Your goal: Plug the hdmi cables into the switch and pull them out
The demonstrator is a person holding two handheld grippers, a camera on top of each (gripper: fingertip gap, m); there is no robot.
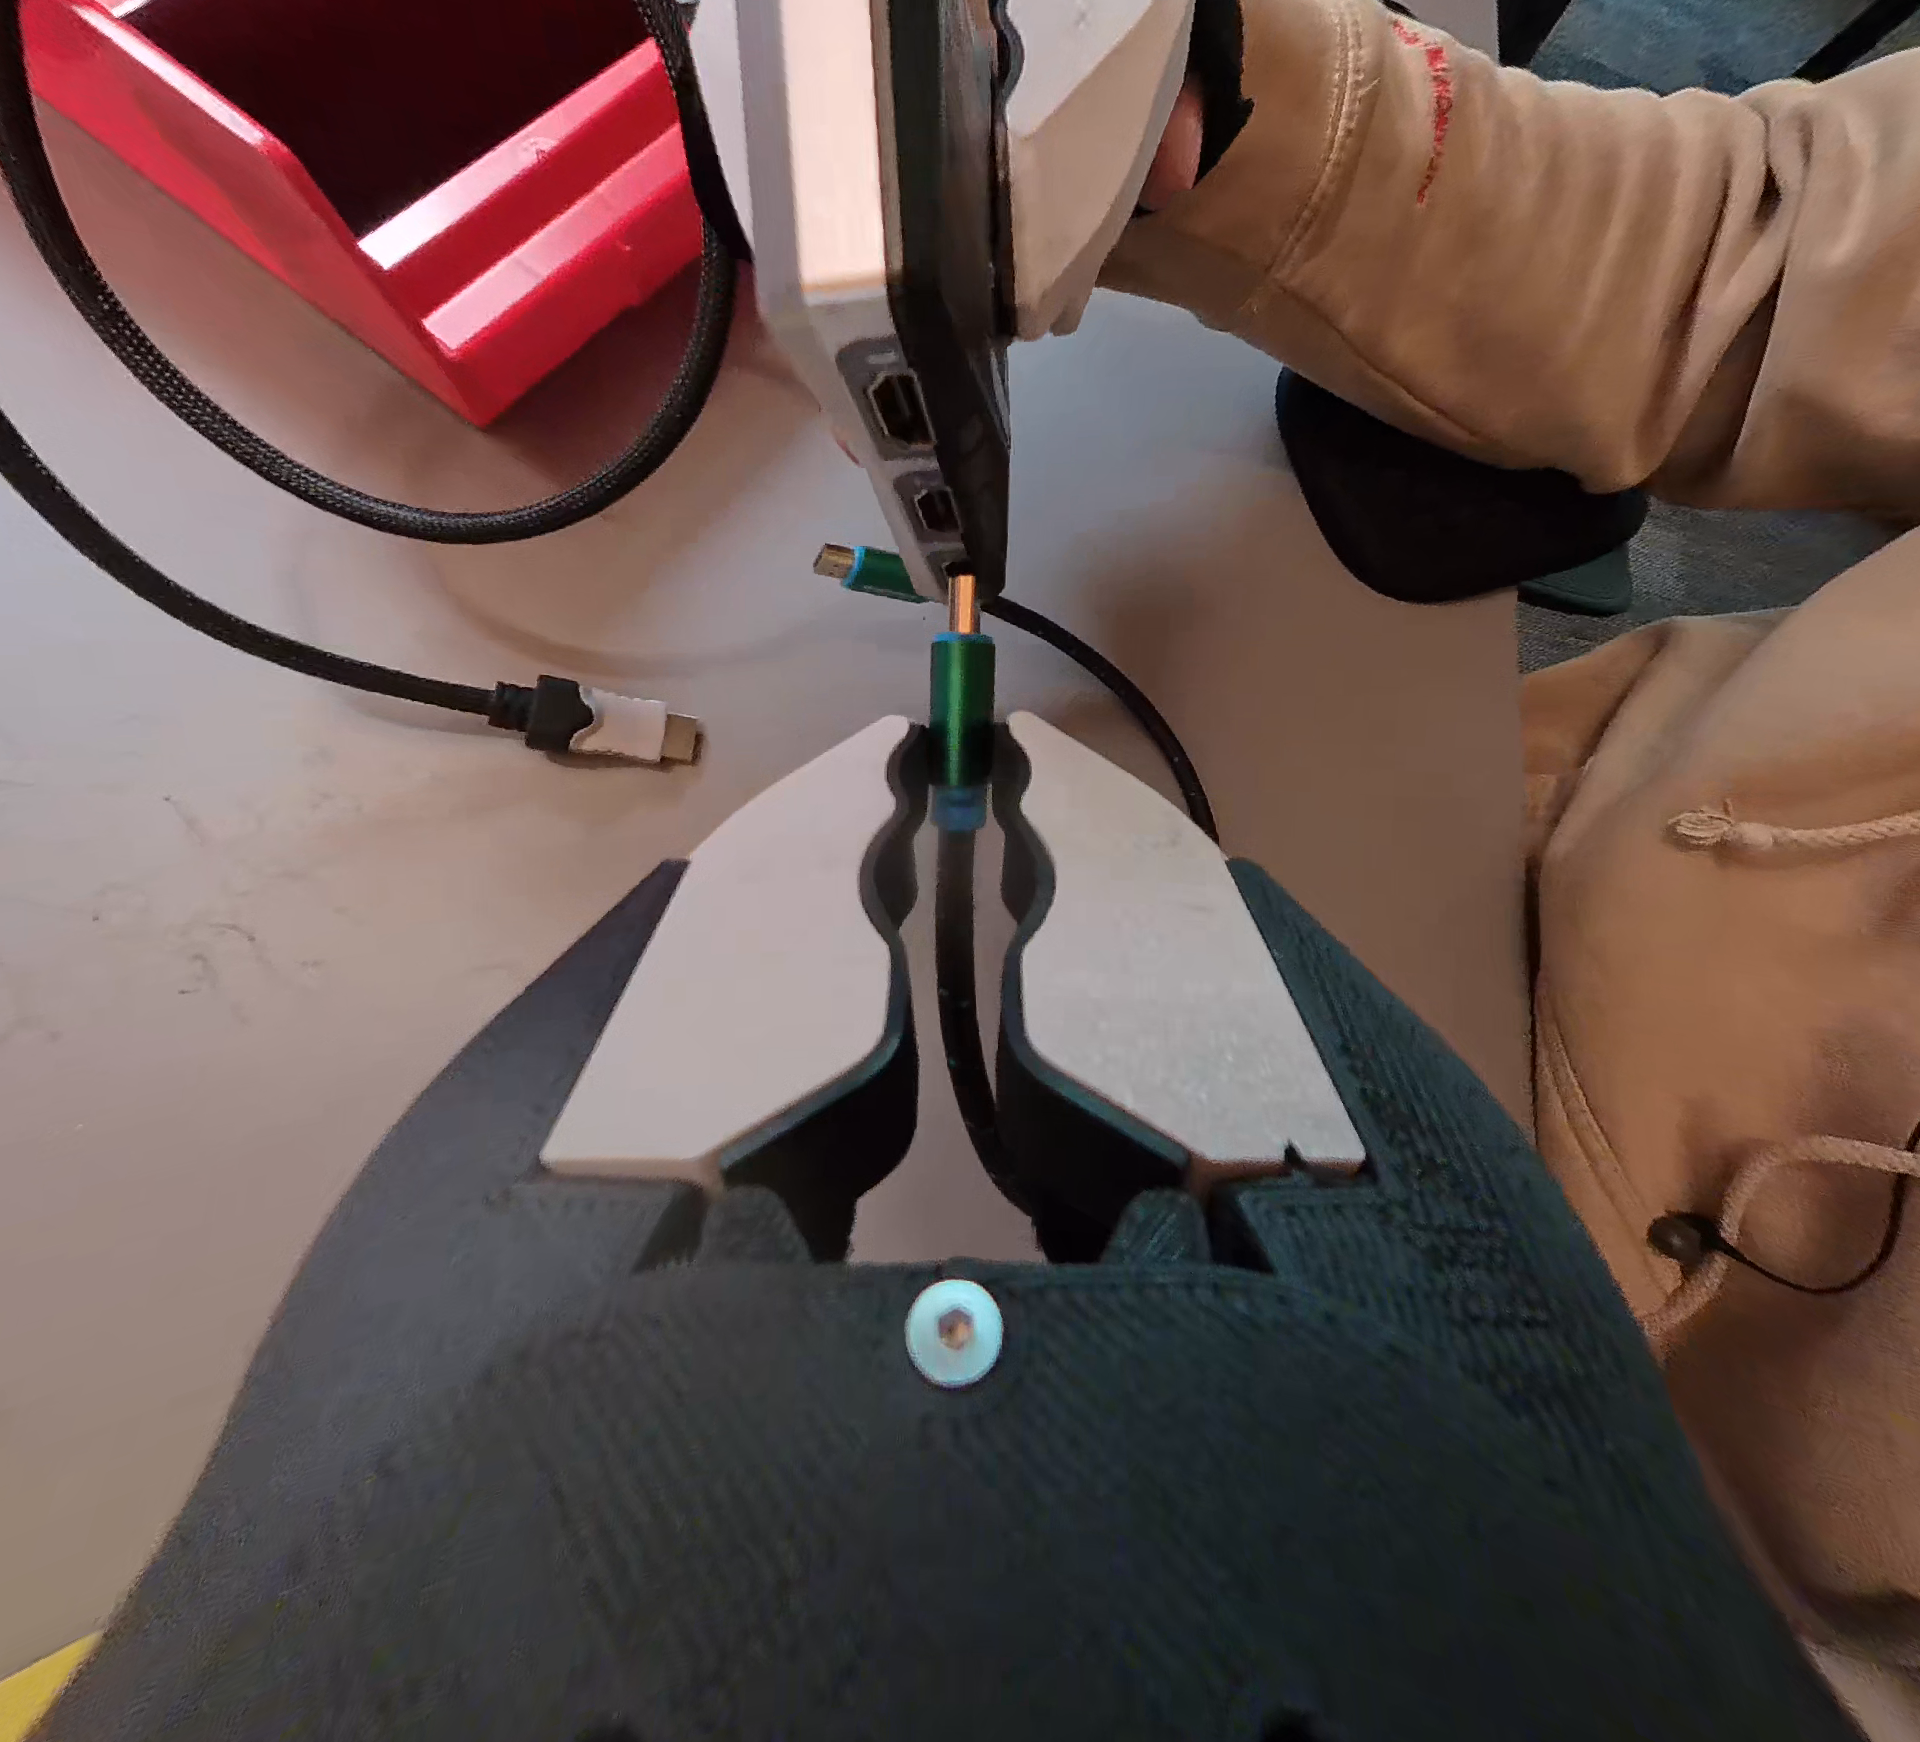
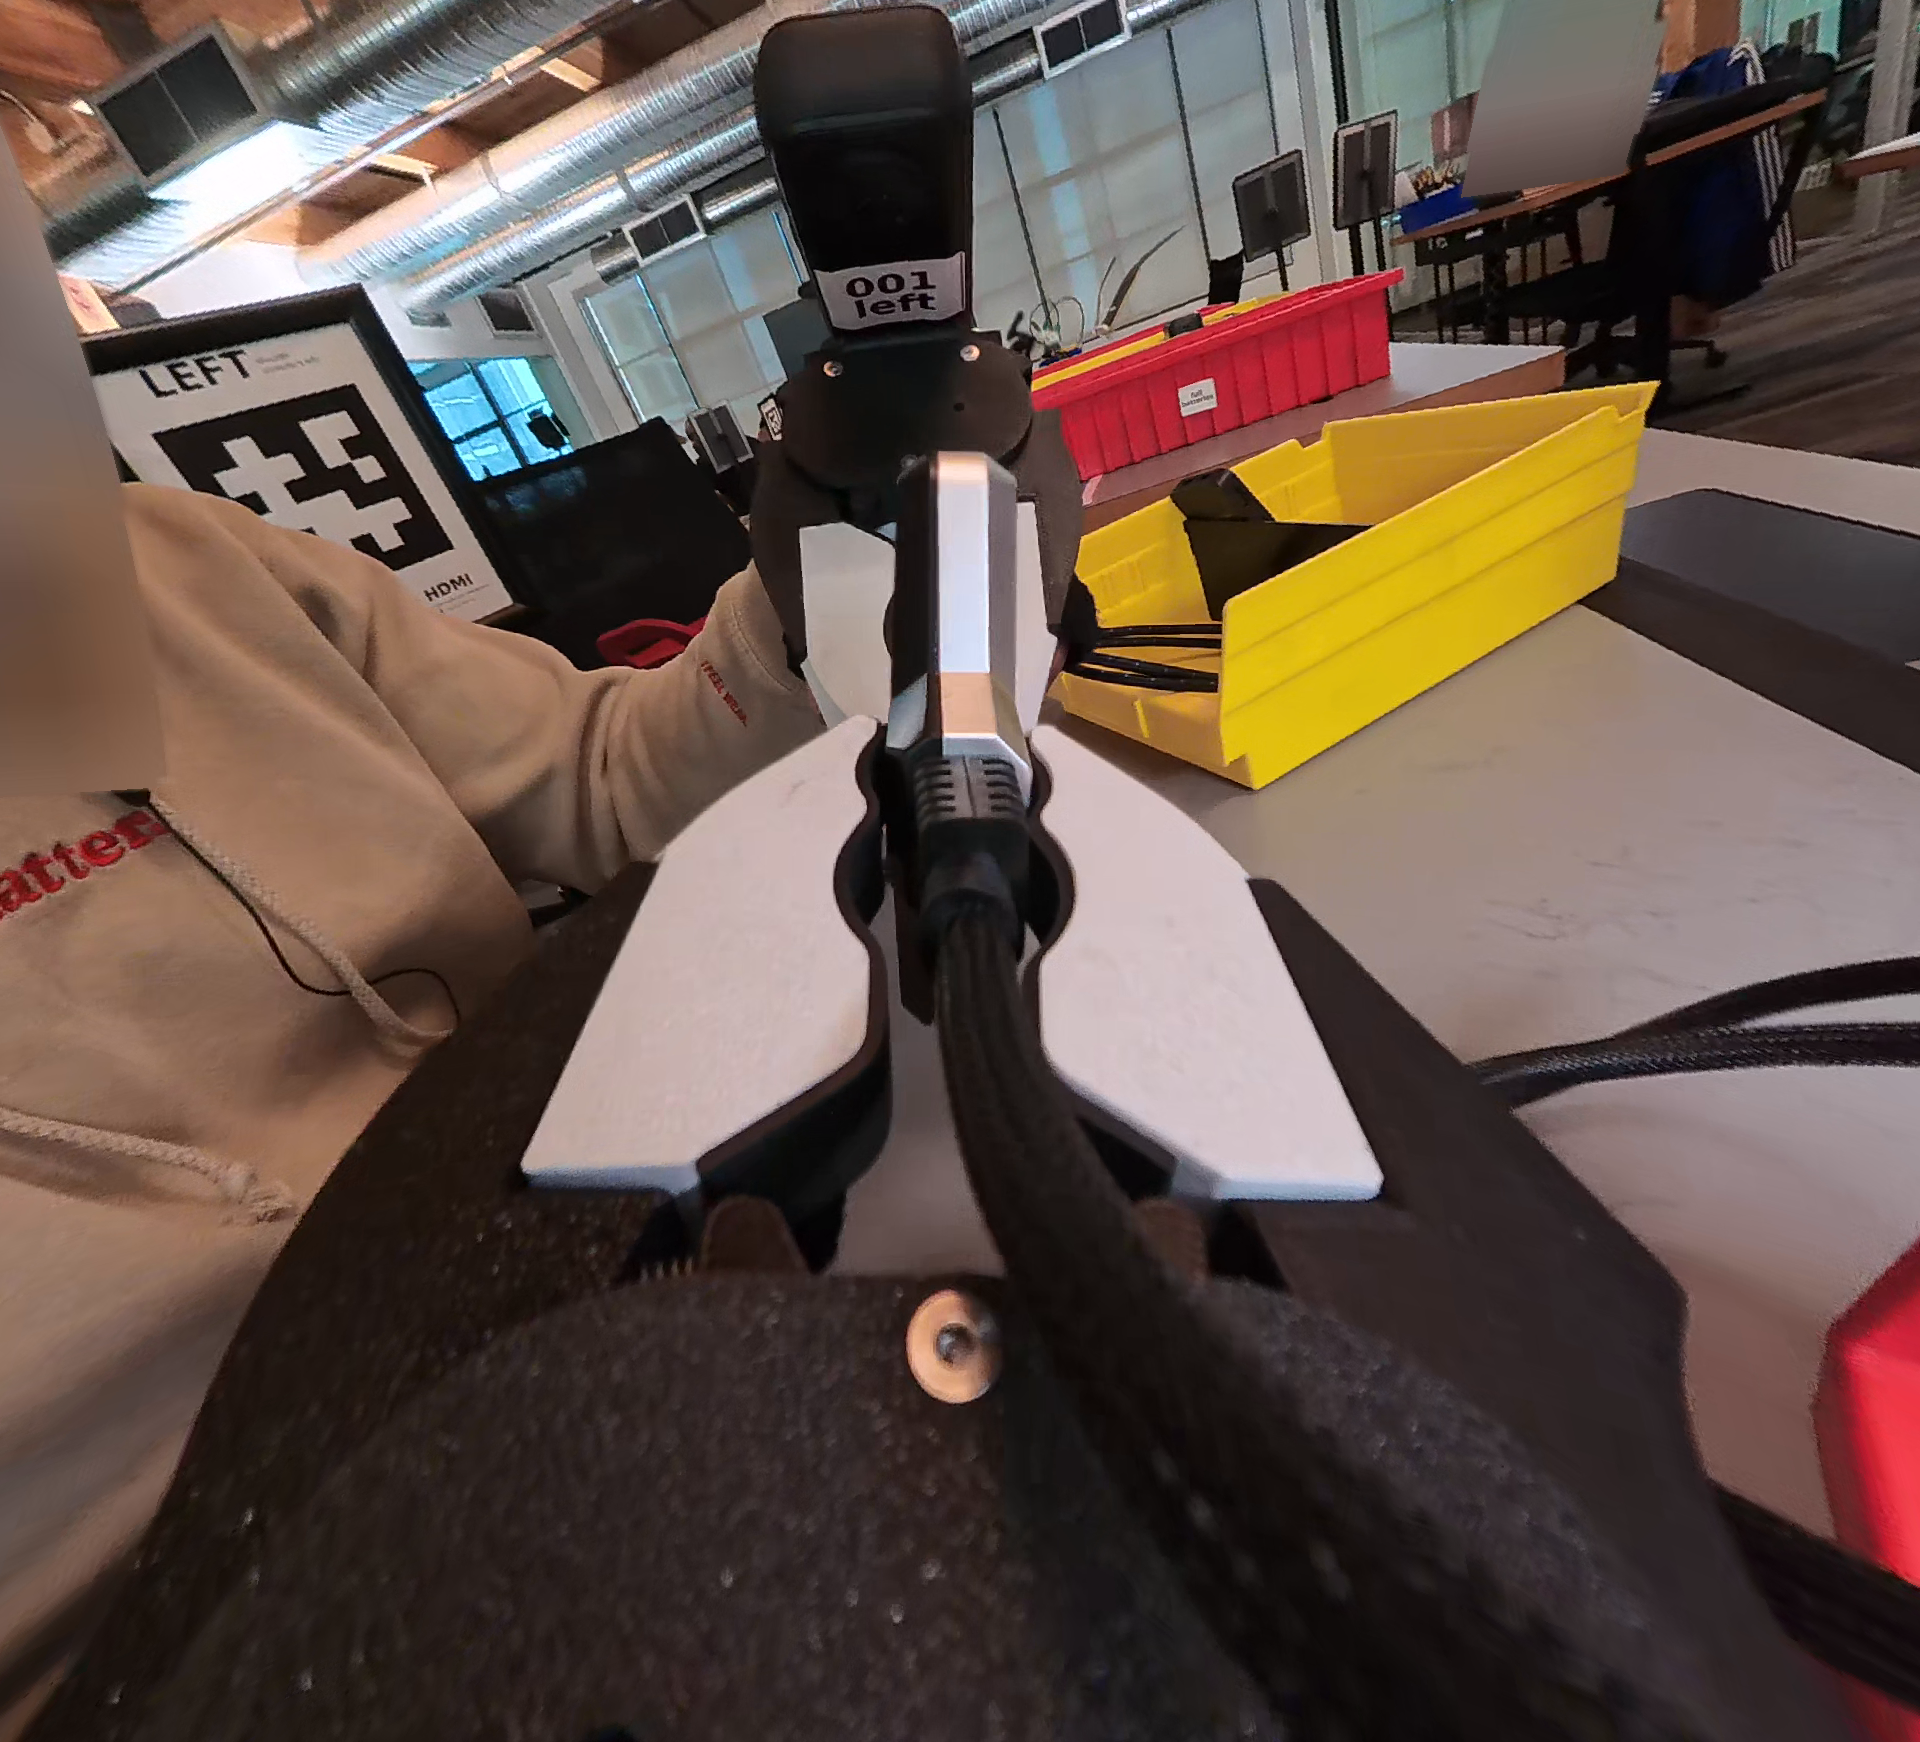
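Even daylight, wide-angle warp in both views.
Windows [image 2: 1091, 165] behind glow pale; soft shadow under the red bin [image 1: 343, 103] on the table [image 1: 260, 861]. Edges bend strongly. Near gripper bodies are soft; 2 blurred patches sit in the right wrist view.

The metal tip of the green plug [image 1: 962, 716] meets the lowest port of the switch [image 1: 894, 238], but its depth inside cannot be told. The switch's top is cut off by the left wrist view's upper edge. A second green plug [image 1: 871, 572] is half hidden behind the switch. In the right wrist view, the switch hides the left gripper's fingertips [image 2: 842, 643], and the yellow bin [image 2: 1455, 570] holds dark things too shadowed to identify.
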